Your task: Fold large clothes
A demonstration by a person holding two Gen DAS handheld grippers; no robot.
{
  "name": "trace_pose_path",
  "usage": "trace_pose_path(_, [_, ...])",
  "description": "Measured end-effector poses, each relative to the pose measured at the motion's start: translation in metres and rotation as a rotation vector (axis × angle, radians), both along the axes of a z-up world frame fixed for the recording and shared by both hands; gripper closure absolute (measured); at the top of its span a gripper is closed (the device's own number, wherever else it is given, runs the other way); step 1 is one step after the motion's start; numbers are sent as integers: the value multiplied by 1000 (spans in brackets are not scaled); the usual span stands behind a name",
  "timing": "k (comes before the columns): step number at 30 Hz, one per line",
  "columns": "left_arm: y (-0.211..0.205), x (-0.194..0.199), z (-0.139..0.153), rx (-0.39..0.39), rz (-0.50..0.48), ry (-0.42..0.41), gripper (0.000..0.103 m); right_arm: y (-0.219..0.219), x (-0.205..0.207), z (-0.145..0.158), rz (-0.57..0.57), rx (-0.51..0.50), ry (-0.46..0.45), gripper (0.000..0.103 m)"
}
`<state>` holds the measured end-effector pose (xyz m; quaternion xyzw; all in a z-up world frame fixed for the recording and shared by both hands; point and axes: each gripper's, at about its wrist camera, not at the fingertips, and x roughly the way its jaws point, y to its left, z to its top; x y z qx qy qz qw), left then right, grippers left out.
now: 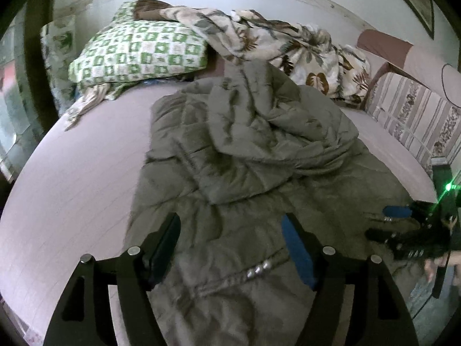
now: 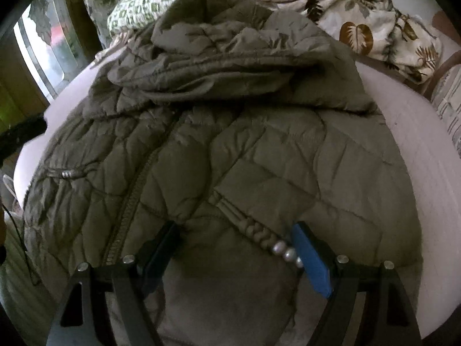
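Observation:
An olive-grey quilted jacket (image 1: pixel 245 158) lies spread on the pale pink bed (image 1: pixel 72 187), hood bunched toward the far side. My left gripper (image 1: pixel 230 230) hovers open over its near part; nothing sits between the pads, and silver snaps (image 1: pixel 259 268) lie just below them. In the right wrist view the same jacket (image 2: pixel 230 144) fills the frame, its zipper (image 2: pixel 135 190) running down the left half. My right gripper (image 2: pixel 234 230) is open above the hem area, with a row of silver snaps (image 2: pixel 285 252) by its blue pad. The right gripper (image 1: pixel 380 222) also shows at the jacket's right edge.
A green checked pillow (image 1: pixel 138 54) and a leaf-print blanket (image 1: pixel 288 49) lie at the far end of the bed. A striped floral panel (image 1: pixel 412 115) borders the right side. A window (image 2: pixel 43 43) is at the left. Bare sheet (image 2: pixel 417 132) flanks the jacket.

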<state>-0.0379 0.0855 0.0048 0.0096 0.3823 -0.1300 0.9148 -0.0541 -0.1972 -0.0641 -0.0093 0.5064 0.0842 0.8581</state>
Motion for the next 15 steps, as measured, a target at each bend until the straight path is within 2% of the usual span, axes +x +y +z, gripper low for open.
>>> trace_pose_path(3, [15,-10,0,0,28,7,27,-8,-7,7,-19,40,-12,19])
trace_pose_path(9, [54,-26,-12,-27,108,85,24,-27,-23,14,-16,33,-19,17])
trace_pose_path(11, [63,-28,-17,-25,127,106,24,-35,-28,16,-20,26,-20,13])
trace_pose_path(15, [77,-35,-28,-33,149,140,24,-46,-35,19,-34,23,-22,13])
